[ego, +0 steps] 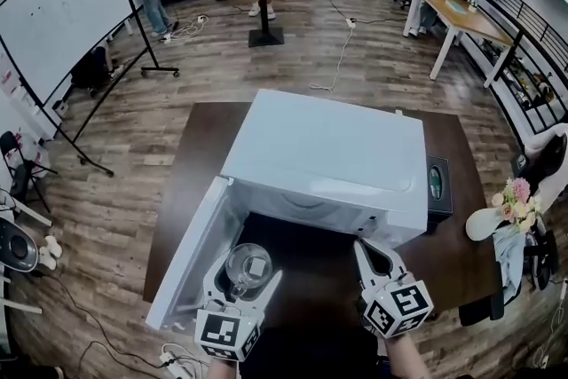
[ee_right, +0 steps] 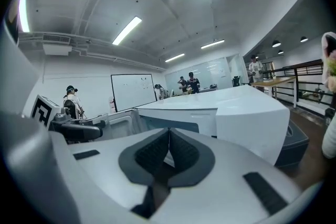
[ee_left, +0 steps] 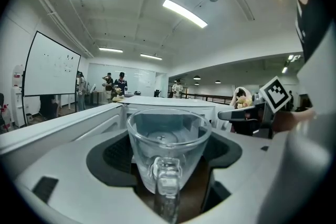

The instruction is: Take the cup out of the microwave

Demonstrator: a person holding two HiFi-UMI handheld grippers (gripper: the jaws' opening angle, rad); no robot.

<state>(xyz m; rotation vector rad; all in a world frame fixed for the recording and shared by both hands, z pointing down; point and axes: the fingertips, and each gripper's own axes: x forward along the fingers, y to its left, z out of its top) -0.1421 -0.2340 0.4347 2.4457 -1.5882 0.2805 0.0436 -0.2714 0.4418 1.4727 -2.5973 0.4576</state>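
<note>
Wood-plank flooring runs through an open office, with a whiteboard (ego: 62,13) on a stand at the left and several people standing at the far end. In the head view a dark brown table (ego: 202,146) carries a white microwave (ego: 328,160) whose door (ego: 188,257) hangs open to the left. The left gripper (ego: 246,273) is just in front of the dark opening, beside the inner face of the door, and it has a clear glass cup (ego: 248,264) between its fingers. The cup is upright and seen from above. The right gripper (ego: 367,255) is near the microwave's front right corner, with its fingers drawn to one point. A bunch of flowers (ego: 515,193) shows at the right edge.

From the left gripper view, the cup fills the middle, upright, with its handle (ee_left: 167,186) turned toward the camera. The dark pads (ee_left: 113,155) press on the glass from either side, so the fingers are closed on the cup. Beyond it lies the white microwave, with the door at the left. The right gripper reaches in from the right.

From the right gripper view, the two pads (ee_right: 152,157) meet along a single line with nothing caught between them. The white body of the microwave stands ahead and to the right, and the left gripper shows at the left edge.
</note>
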